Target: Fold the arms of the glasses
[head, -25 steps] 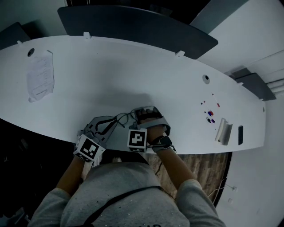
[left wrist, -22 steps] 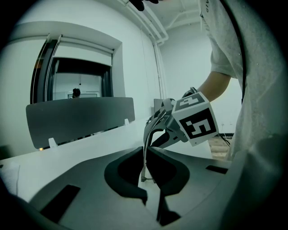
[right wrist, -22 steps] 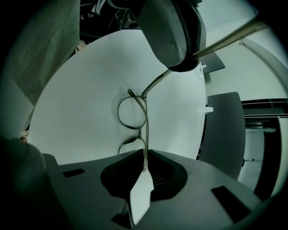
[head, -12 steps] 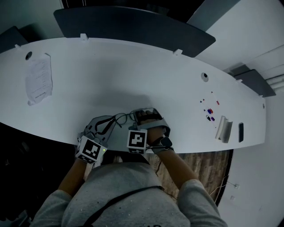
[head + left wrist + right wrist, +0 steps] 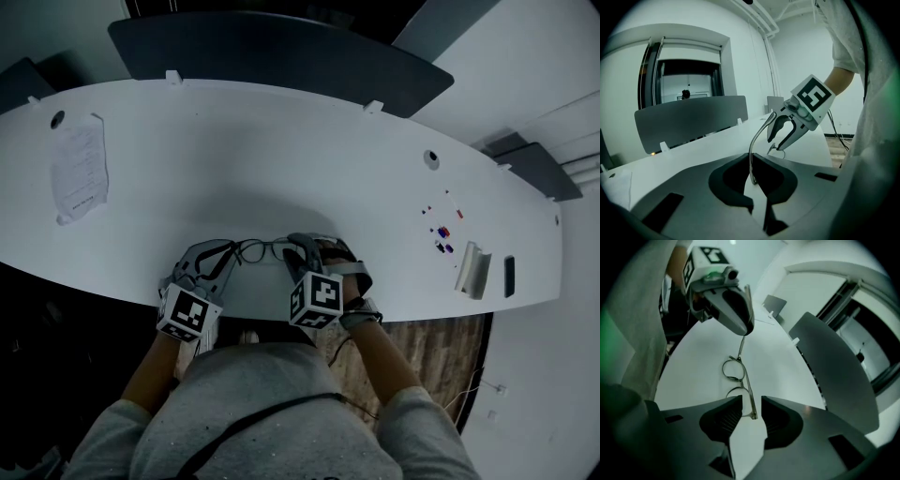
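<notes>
Thin-framed glasses (image 5: 255,249) with round lenses hang between my two grippers over the near edge of the white table (image 5: 281,159). My left gripper (image 5: 214,255) is shut on the end of one arm. In the left gripper view that arm (image 5: 757,136) rises in a curve from the closed jaws (image 5: 753,160). My right gripper (image 5: 305,249) is opening. In the right gripper view the tip of the other arm (image 5: 751,406) lies in the gap between its fingers (image 5: 726,416), with no pad pressing on it. The lenses (image 5: 733,373) stretch away toward the left gripper (image 5: 736,315).
A sheet of paper (image 5: 80,169) lies at the table's far left. Several small coloured items (image 5: 442,239) and a grey stand (image 5: 472,272) sit at the right. A dark curved panel (image 5: 281,56) runs behind the table. The table's front edge is right under both grippers.
The right gripper has rolled, its marker cube swinging to the right, and its jaws have spread apart off the glasses' arm. The left gripper has stayed shut and hardly moved.
</notes>
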`<state>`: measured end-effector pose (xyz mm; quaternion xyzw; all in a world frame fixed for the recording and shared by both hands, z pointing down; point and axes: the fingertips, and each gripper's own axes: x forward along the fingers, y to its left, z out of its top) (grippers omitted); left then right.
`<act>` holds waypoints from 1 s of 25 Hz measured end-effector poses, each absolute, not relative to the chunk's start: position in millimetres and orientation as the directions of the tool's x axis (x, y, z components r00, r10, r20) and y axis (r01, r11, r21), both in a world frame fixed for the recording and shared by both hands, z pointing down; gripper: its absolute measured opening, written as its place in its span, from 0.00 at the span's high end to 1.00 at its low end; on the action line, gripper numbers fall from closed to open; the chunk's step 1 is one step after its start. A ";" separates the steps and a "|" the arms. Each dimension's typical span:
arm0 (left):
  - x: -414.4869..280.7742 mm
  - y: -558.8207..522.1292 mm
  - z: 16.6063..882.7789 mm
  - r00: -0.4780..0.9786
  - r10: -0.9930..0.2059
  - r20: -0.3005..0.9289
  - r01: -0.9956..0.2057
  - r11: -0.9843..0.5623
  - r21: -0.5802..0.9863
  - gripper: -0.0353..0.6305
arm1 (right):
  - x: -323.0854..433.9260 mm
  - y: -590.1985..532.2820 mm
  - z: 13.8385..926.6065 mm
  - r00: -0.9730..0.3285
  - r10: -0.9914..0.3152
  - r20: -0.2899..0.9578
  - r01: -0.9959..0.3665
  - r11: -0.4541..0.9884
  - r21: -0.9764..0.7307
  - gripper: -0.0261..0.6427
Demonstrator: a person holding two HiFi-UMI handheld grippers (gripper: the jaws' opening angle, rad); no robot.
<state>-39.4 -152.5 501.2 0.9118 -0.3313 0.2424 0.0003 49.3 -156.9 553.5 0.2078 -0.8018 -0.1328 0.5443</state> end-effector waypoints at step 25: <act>-12.4 -158.2 506.4 0.687 -0.557 0.466 -0.538 -0.821 -0.189 0.90 | 71.0 -146.9 552.7 -0.625 -0.373 0.686 -0.529 0.848 -0.021 0.91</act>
